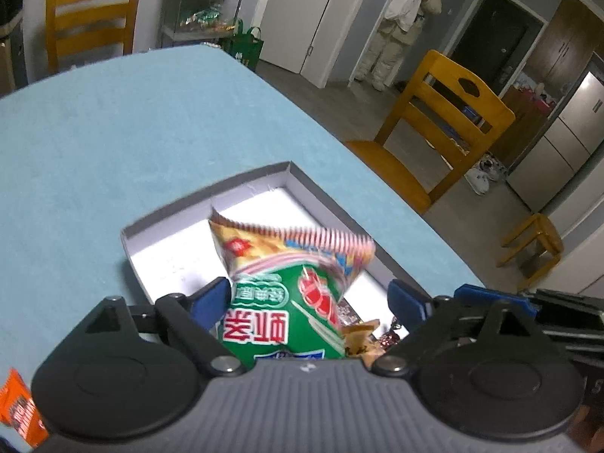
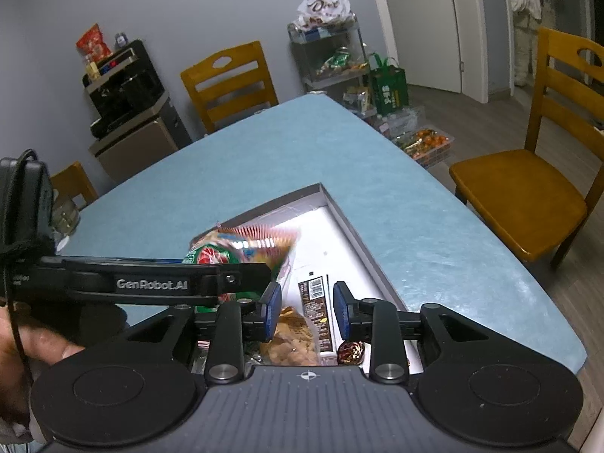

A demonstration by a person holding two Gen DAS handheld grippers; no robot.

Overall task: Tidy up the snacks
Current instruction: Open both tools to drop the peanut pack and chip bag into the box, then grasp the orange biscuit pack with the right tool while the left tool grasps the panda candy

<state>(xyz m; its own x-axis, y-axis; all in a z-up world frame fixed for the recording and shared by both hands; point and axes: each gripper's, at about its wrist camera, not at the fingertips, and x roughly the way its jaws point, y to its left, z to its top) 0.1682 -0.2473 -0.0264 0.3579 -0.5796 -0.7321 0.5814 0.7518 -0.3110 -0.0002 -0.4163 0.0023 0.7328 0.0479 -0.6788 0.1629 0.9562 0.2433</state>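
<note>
A shallow grey box [image 1: 211,192] with a white inside lies on the blue table. Over it is a green, yellow and red snack bag [image 1: 287,287], blurred, between the jaws of my left gripper [image 1: 307,298]. The jaws stand wide, and the right pad is clear of the bag. In the right wrist view the same bag [image 2: 241,245] shows above the box [image 2: 362,241], behind one of the left gripper's fingers [image 2: 241,277]. My right gripper [image 2: 306,309] hovers over the box's near end, its jaws narrow and gripping nothing. Below it lie a brown bar [image 2: 315,309], a bag of golden snacks [image 2: 292,343] and a wrapped candy [image 2: 349,351].
An orange packet [image 1: 19,407] lies on the table at the near left. The table's right edge [image 2: 490,249] runs close beside the box. Wooden chairs [image 2: 528,188] stand around, a snack-laden shelf cart [image 2: 332,53] stands at the far end, and a person [image 1: 400,26] stands by a doorway.
</note>
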